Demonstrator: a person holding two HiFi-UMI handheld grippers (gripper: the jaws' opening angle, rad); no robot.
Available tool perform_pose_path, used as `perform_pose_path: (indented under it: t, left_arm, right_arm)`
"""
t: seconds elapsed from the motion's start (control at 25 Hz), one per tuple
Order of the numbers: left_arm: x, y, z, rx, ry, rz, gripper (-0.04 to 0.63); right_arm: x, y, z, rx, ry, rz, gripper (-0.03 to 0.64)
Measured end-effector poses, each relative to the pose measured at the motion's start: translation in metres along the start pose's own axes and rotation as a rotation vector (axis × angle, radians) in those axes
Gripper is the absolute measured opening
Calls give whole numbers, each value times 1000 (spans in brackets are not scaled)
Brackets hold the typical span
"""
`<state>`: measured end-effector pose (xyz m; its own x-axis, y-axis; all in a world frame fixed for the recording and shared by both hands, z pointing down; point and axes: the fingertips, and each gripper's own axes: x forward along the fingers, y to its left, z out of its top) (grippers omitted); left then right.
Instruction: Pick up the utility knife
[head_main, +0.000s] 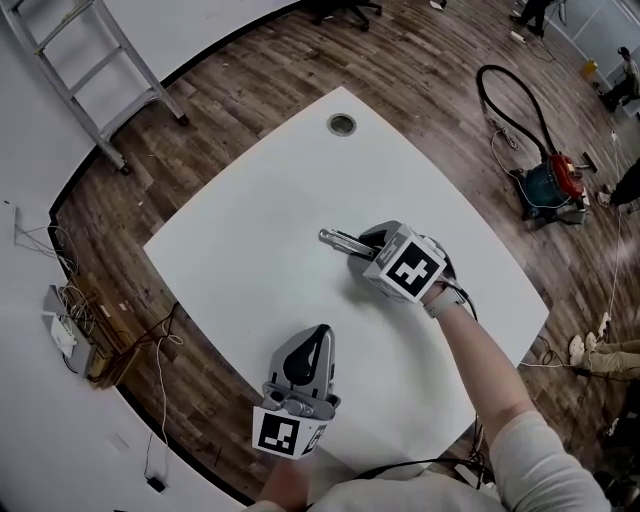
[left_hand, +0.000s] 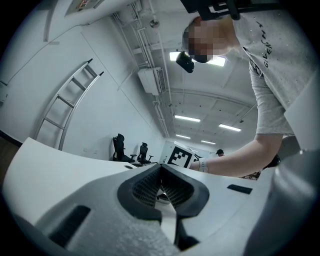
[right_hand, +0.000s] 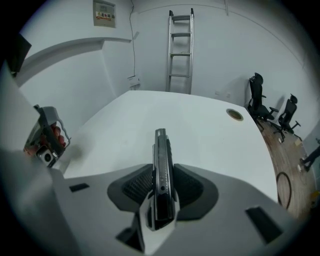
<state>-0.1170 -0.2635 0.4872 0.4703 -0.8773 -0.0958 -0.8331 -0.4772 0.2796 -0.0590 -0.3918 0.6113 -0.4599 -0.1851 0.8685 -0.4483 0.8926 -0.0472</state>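
The right gripper (head_main: 362, 246) is clamping the utility knife (right_hand: 160, 170) at the middle of the desk (head_main: 240, 270), the knife's long axis running straight out between the jaws. The left gripper (head_main: 318, 334), closed and empty, is waiting near the desk's near edge.

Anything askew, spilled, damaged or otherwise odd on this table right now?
Nothing stands out. The utility knife sits straight between the right gripper's jaws, lined up with them, not skewed. The left gripper is shut with nothing in it. The white table shows no spill or damage.
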Motion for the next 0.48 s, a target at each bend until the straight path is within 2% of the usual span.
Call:
perform_pose_path:
  t: [0.16, 0.48]
  left_arm:
    - [-1, -7, 8, 9, -12, -9, 8]
    - [-11, -26, 17, 22, -25, -26, 8]
  right_arm:
    - [-12, 6, -6, 51, -35, 21, 132]
    - [-41, 21, -10, 66, -97, 19, 132]
